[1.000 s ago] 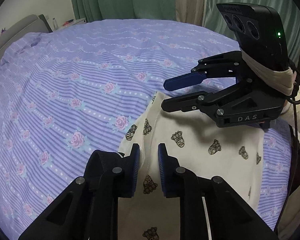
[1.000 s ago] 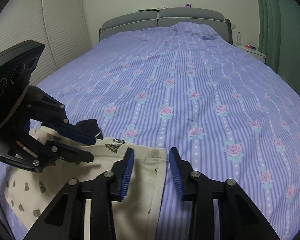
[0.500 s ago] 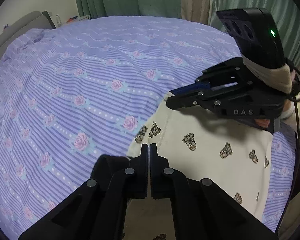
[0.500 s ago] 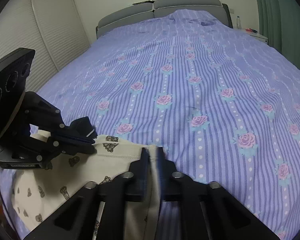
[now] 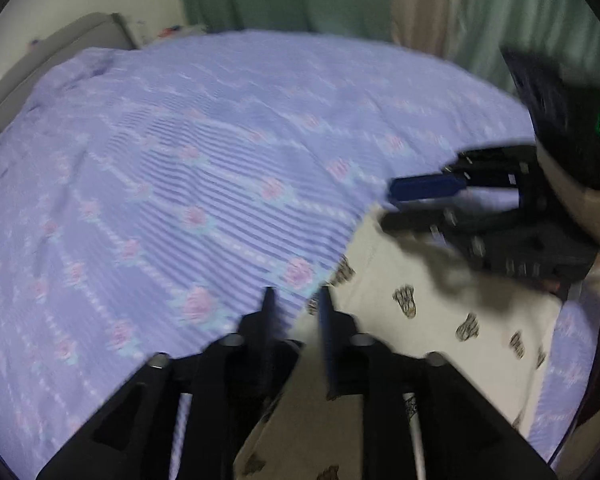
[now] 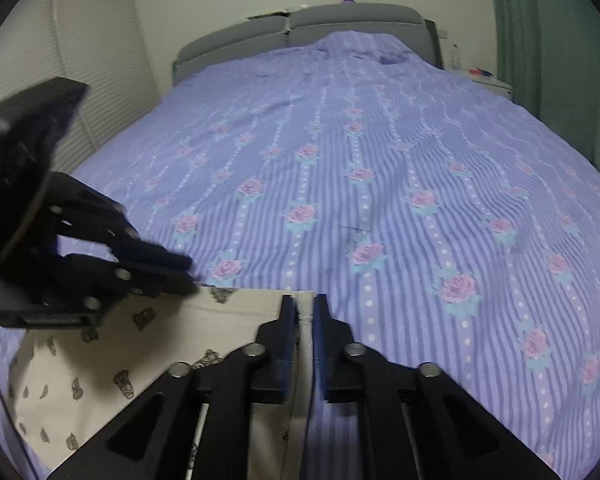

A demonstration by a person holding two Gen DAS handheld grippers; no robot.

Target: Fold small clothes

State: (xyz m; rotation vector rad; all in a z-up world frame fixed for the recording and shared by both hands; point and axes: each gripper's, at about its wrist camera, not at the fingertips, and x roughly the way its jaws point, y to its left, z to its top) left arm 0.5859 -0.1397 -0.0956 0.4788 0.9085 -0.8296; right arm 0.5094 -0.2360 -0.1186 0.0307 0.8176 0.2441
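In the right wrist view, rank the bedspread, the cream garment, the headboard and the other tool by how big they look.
1. Bedspread, by far.
2. Garment and left tool: about alike, and the tool is near the lens, so unranked.
3. Headboard, smallest, though farthest away.

Opening left gripper (image 5: pixel 294 300) over cream printed garment (image 5: pixel 440 320) on purple floral bedspread (image 5: pixel 180 160)

The garment (image 6: pixel 112 344) lies flat on the bedspread (image 6: pixel 380 184) at the foot edge of the bed, well apart from the headboard (image 6: pixel 300 32) at the far end. The left gripper (image 5: pixel 294 300) is at the garment's left far corner; the right gripper (image 6: pixel 304 312) is at its right far corner. A nightstand (image 6: pixel 496 84) stands beside the bed's right head corner.
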